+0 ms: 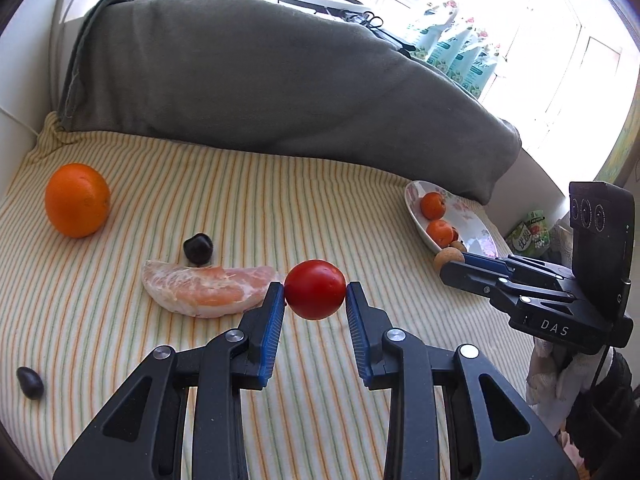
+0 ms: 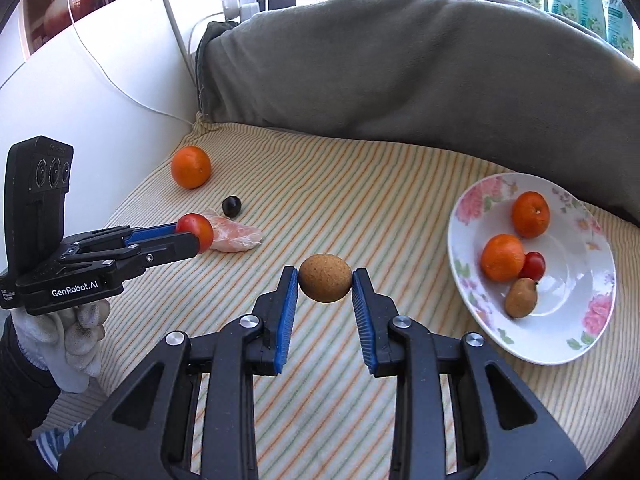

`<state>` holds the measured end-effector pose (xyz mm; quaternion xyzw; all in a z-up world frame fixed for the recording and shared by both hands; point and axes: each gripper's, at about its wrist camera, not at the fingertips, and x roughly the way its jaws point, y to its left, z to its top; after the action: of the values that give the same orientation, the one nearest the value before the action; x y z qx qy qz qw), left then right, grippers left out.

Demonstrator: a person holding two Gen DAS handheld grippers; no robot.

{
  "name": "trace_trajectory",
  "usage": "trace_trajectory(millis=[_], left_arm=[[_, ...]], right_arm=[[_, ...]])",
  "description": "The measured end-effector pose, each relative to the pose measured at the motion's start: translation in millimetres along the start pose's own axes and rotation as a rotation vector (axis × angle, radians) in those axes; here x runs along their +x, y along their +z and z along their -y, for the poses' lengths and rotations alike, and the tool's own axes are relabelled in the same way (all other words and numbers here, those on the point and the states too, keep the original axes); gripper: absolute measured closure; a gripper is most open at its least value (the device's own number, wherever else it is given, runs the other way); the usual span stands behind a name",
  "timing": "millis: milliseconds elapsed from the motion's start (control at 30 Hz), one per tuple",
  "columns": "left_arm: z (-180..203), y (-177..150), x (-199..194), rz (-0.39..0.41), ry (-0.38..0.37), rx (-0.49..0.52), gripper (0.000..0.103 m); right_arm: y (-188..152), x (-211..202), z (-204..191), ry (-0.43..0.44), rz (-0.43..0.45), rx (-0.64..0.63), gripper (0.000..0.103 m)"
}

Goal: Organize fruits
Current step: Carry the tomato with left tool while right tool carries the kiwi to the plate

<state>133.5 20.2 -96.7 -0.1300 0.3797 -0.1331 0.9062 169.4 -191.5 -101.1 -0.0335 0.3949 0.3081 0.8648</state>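
Note:
My left gripper (image 1: pixel 315 295) is shut on a red tomato (image 1: pixel 315 290), held above the striped cloth; it also shows in the right wrist view (image 2: pixel 196 234). My right gripper (image 2: pixel 325 284) is shut on a brown round fruit (image 2: pixel 325 283), left of the flowered plate (image 2: pixel 568 336). The plate holds two small oranges (image 2: pixel 502 258), a red tomato (image 2: pixel 534 266) and a brown fruit (image 2: pixel 520 298). On the cloth lie a large orange (image 1: pixel 77 199), a peeled citrus segment (image 1: pixel 204 292) and two dark fruits (image 1: pixel 197 247).
A grey pillow (image 1: pixel 280 80) lies across the back of the striped cloth (image 1: pixel 200 184). A white wall (image 2: pixel 80 100) with a cable bounds the left. Bottles (image 1: pixel 460 56) stand by the window. One dark fruit (image 1: pixel 30 382) lies near the cloth's front left.

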Motion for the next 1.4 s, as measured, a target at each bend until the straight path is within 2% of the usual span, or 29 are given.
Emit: trace_trajectory(millis=[333, 667, 1100, 1400], left_arm=[[50.9, 11.6, 22.0, -0.010, -0.064, 0.070, 0.073], [110.0, 18.6, 49.7, -0.031, -0.132, 0.147, 0.073], [174.0, 14.6, 93.5, -0.083, -0.174, 0.233, 0.073], [189.7, 11.2, 112.6, -0.111, -0.171, 0.253, 0.073]], right_arm=[[-11.9, -38.4, 60.0, -0.093, 0.041, 0.077, 0.074], [-21.1, -58.0, 107.6, -0.155, 0.064, 0.135, 0.074], [-22.3, -61.9, 166.6, -0.202, 0.071, 0.207, 0.074], [-18.0, -53.5, 181.2, -0.203, 0.064, 0.216, 0.074]])
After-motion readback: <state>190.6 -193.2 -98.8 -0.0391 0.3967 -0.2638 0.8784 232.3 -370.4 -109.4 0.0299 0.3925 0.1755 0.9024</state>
